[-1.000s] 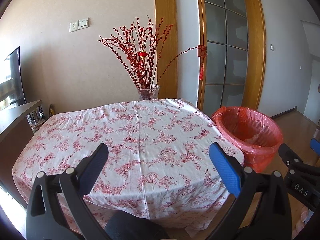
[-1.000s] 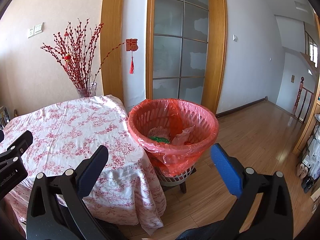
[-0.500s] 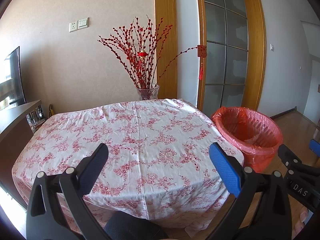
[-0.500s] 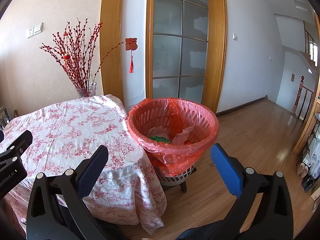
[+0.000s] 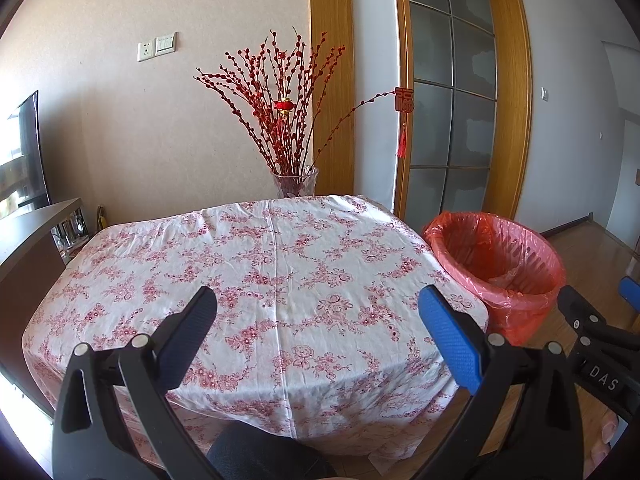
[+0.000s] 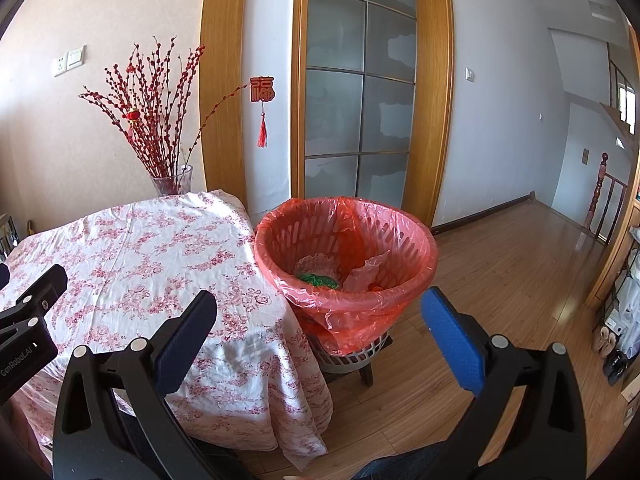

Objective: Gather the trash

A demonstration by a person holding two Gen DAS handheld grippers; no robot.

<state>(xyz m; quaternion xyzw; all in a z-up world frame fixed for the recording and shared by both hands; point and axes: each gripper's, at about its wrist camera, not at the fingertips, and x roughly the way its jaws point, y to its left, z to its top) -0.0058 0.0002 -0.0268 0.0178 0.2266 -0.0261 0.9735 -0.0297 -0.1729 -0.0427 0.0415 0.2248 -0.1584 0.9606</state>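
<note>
A white basket lined with a red bag stands on a stool right of the table; it also shows in the left wrist view. Inside lie crumpled trash pieces, one pale, one green. My left gripper is open and empty, held over the near edge of the table with the floral cloth. My right gripper is open and empty, held in front of the basket. No loose trash shows on the cloth.
A glass vase with red branches stands at the table's far edge. A dark cabinet is at the left. A glass door is behind the basket. Wooden floor stretches right.
Both views have drifted very slightly; the grippers stay open and empty and nothing on the table or in the basket has moved.
</note>
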